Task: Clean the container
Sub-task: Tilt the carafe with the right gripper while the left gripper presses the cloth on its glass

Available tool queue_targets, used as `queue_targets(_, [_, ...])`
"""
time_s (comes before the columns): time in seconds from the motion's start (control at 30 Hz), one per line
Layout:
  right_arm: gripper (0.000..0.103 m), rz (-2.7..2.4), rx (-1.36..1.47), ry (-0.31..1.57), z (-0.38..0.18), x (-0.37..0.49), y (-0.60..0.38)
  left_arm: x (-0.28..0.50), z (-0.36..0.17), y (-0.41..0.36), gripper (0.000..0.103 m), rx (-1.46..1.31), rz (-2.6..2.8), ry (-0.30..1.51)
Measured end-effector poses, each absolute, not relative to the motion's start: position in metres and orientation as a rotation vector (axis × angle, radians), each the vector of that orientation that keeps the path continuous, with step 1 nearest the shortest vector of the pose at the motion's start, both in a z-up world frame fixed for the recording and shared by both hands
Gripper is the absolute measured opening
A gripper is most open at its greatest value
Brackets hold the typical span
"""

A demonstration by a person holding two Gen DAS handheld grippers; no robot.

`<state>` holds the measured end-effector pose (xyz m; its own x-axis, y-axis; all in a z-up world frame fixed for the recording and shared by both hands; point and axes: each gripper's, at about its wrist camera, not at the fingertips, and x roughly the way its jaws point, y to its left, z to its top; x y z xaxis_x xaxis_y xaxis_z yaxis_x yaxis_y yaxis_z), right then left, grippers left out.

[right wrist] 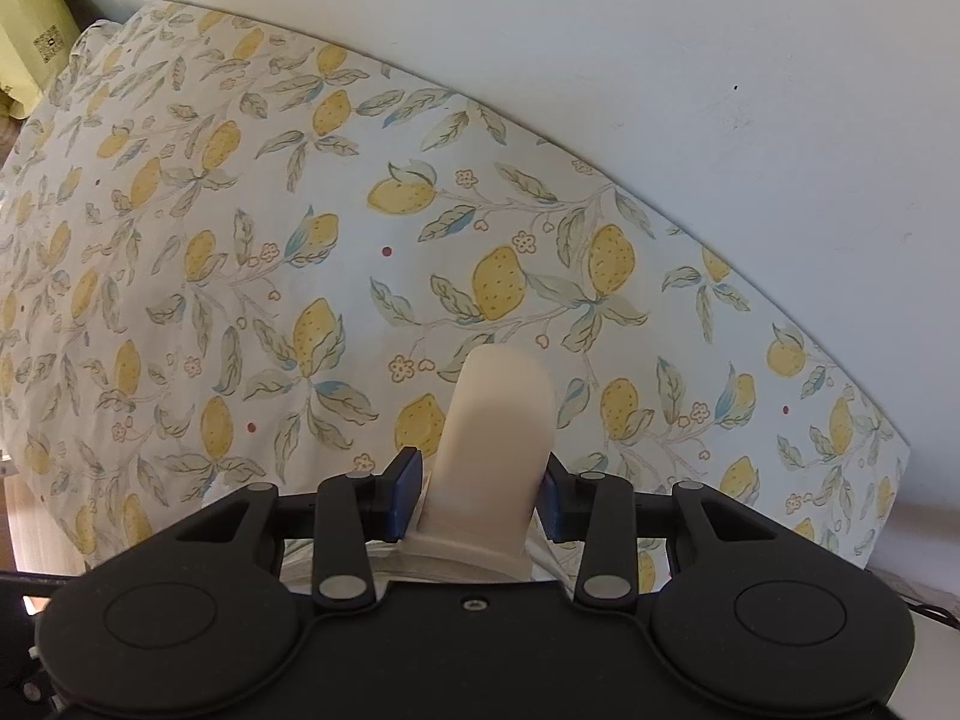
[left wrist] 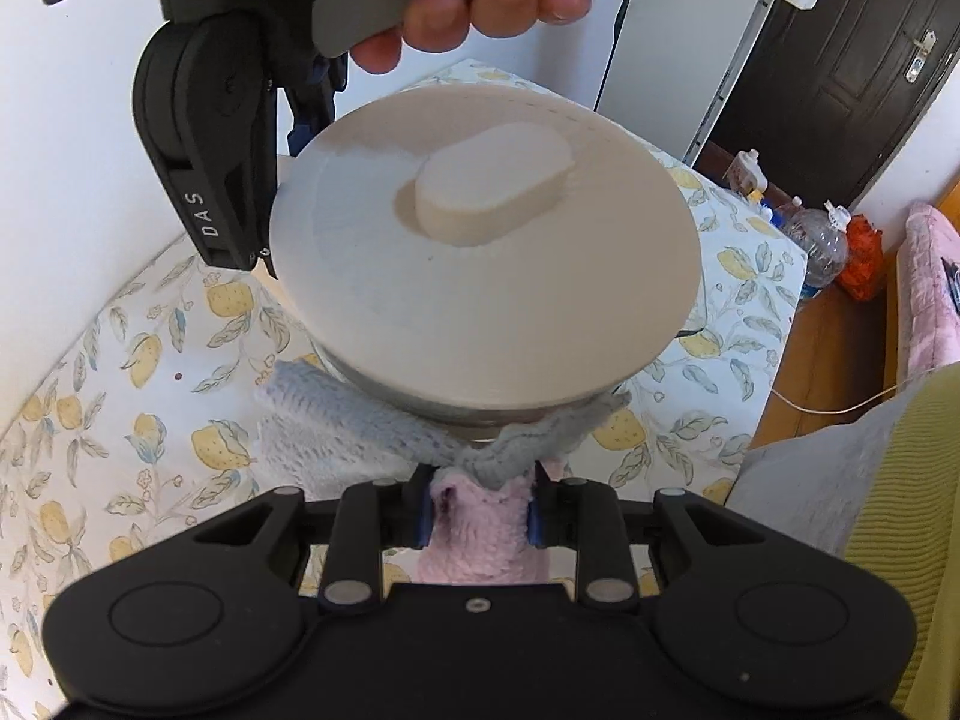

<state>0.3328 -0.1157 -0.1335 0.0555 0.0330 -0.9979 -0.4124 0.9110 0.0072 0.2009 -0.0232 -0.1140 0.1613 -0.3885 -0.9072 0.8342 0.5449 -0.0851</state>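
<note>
Right now the whole business hangs on where the lid (left wrist: 486,264) sits against the cloth (left wrist: 480,474): the beige disc is directly ahead of and above the left gripper (left wrist: 480,516), tilted so its top face and the oblong knob (left wrist: 495,180) lean toward that gripper's camera. The knob's long axis runs slantwise across the disc, and the right gripper (right wrist: 480,498) has it pinched across the narrow way, jaws nearly closed with the blue pads (right wrist: 403,495) set against the knob's two flat sides, pointing steeply down at the lemon-print worktop (right wrist: 240,240). A person's hand (left wrist: 456,0) wraps that gripper's handle above the disc. The left jaws are all but shut on a wad of pink and grey cloth, whose grey end splays up to touch the near rim of the lid. Beneath the rim a curve of clear glass shows, though whether it belongs to the lid or to the container I cannot tell. I'd judge the left hand nearer the dirty edge, so wiping should run along that rim.
</note>
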Motion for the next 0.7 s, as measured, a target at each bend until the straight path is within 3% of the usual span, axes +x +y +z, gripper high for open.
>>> queue_targets(0.7, [0.045, 0.337, -0.326, 1.497, -0.132, 0.331, -0.112, 0.212, -0.190, -0.037, 0.028, 0.580, -0.910, 1.179])
